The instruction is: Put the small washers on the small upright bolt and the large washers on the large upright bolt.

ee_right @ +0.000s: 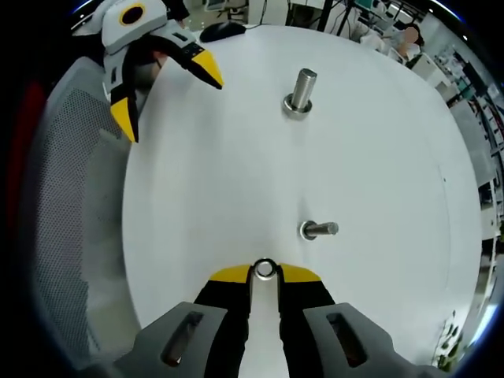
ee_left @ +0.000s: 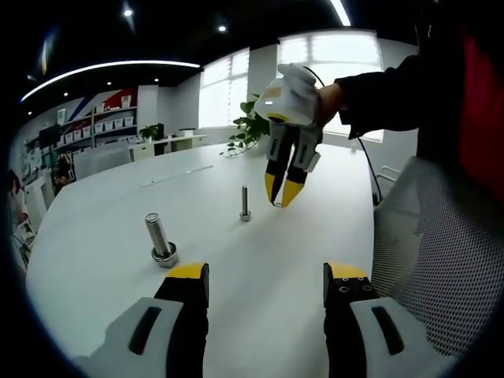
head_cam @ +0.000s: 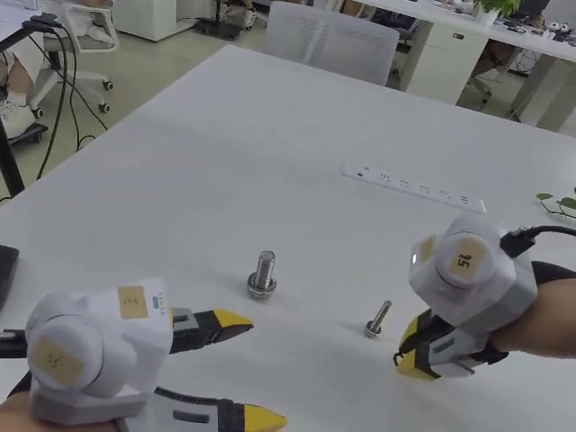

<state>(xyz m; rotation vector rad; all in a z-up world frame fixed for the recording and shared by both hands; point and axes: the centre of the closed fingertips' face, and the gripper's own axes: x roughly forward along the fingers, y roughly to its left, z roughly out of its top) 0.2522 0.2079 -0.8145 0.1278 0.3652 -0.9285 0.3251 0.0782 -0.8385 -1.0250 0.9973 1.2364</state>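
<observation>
Left hand-held gripper (head_cam: 259,369) is hovering low with its jaws spread wide, large bolt (head_cam: 263,273) standing ahead of it on the white bench (head_cam: 270,162); right hand-held gripper (ee_right: 265,272) is pinching a small washer (ee_right: 265,261) at its tips, small bolt (ee_right: 317,229) standing just beyond them.

Left gripper (head_cam: 261,369), right gripper (head_cam: 409,357): grey-white housings, black yellow-tipped jaws, yellow stickers; black sleeve (ee_left: 378,87).
</observation>
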